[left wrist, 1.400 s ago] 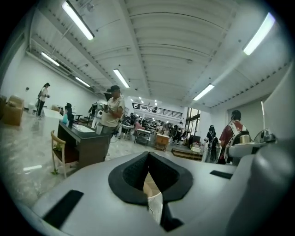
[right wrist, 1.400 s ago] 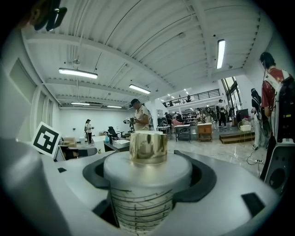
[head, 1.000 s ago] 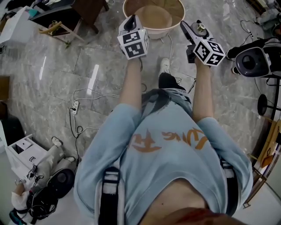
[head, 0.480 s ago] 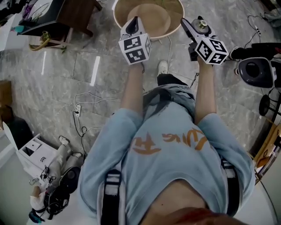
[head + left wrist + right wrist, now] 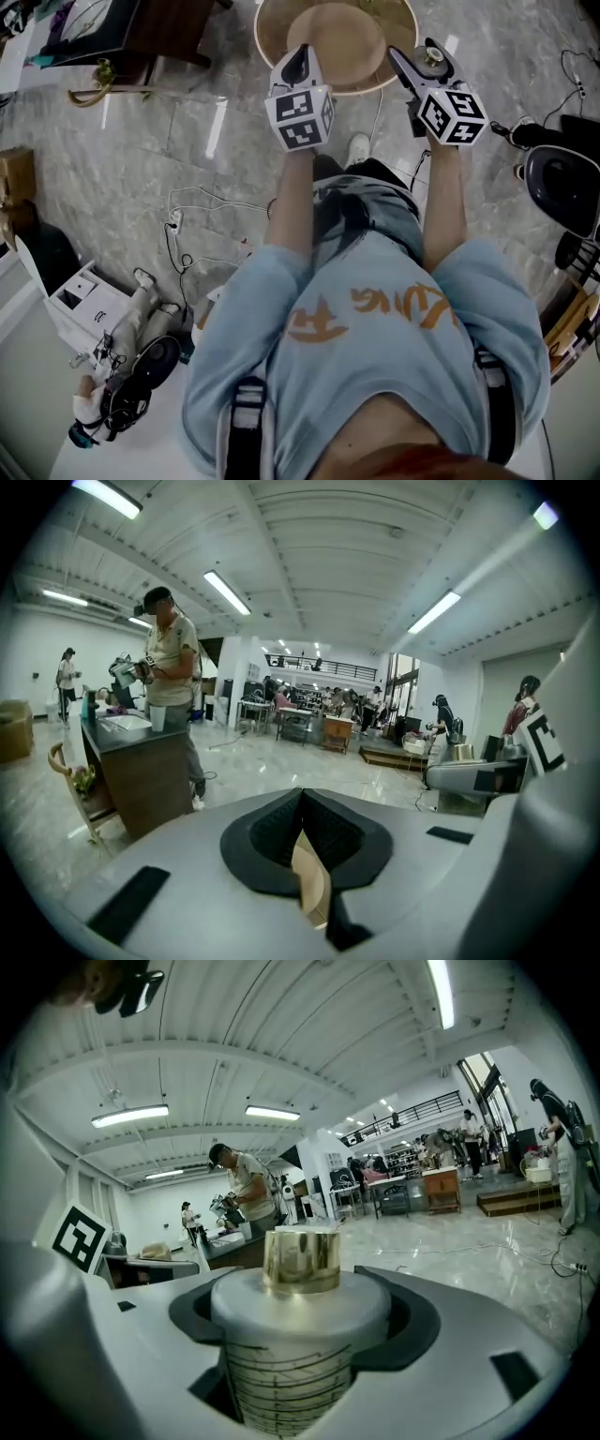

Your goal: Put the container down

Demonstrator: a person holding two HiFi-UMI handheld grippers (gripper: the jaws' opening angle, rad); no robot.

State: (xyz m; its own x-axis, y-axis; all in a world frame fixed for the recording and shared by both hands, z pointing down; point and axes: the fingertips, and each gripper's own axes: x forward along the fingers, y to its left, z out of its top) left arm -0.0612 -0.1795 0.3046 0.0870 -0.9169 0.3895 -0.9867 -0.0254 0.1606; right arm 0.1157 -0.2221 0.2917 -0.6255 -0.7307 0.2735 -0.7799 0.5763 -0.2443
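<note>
While the person stands over the grey marble floor (image 5: 131,178), the left claw (image 5: 302,832) is clenched on a thin tan edge. From above this looks like the near rim of a round tan bowl (image 5: 342,37) held out in front. Further right, the right claw (image 5: 298,1335) grasps the container (image 5: 286,1372), a white jar marked with fine lines and topped with a shiny gold cap (image 5: 301,1260). It sits upright between the jaws, up in the air above the floor.
</note>
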